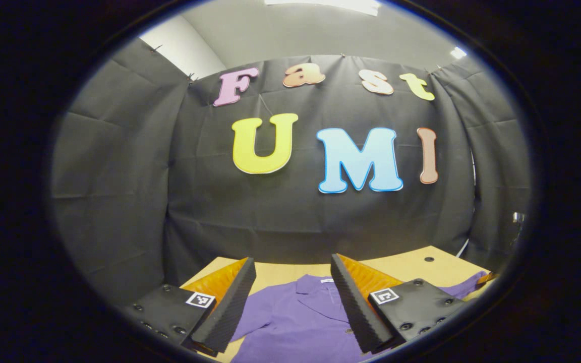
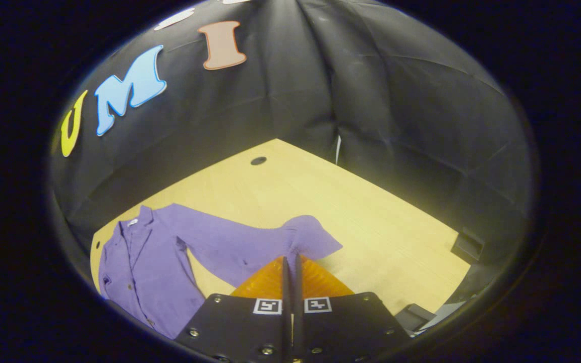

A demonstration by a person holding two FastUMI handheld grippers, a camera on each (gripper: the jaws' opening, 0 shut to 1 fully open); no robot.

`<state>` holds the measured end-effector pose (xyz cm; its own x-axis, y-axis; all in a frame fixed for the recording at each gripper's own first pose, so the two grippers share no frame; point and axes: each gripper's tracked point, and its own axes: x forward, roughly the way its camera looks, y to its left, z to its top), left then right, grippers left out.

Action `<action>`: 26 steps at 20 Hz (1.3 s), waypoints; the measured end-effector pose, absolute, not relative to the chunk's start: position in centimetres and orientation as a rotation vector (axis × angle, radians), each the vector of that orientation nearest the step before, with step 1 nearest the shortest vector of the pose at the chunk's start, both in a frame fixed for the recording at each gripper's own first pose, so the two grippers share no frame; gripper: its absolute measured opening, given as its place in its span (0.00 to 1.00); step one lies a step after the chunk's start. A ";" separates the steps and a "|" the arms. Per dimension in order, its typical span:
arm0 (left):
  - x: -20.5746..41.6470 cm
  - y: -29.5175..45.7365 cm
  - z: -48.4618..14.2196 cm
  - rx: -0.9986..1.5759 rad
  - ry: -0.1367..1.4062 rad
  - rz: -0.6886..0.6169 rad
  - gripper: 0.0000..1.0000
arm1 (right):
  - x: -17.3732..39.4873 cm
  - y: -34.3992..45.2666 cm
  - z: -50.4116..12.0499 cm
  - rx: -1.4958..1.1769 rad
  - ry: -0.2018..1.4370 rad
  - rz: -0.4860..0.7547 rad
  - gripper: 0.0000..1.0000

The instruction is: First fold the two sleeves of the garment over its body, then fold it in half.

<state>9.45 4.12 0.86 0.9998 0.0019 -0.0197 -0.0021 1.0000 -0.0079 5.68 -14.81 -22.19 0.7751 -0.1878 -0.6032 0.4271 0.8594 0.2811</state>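
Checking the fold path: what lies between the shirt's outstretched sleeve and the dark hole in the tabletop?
Only bare wooden table separates the sleeve from the hole, seen in the right gripper view.

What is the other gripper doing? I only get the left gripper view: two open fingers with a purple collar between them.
Observer: In the right gripper view, the right gripper has its fingers closed together, with the tips right at the cuff end of one sleeve. I cannot tell whether any cloth is pinched between them.
Operator: Is that sleeve folded over the shirt yet?
Observer: No. It lies stretched out flat on the table, pointing away from the shirt's body.
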 end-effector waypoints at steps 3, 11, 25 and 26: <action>9.3 4.4 0.7 -0.010 0.022 0.016 0.99 | 8.7 -13.3 -18.4 0.500 0.510 -0.291 0.02; 7.6 9.1 -0.5 -0.008 0.039 0.115 0.99 | 15.7 -7.2 -11.6 0.458 0.386 -0.130 0.01; 2.6 16.0 -2.1 0.005 0.086 0.300 0.99 | 23.2 11.7 -6.1 0.454 0.348 0.278 0.01; 2.4 16.5 -2.2 0.005 0.087 0.313 0.99 | 23.3 13.1 -6.4 0.443 0.365 0.306 0.01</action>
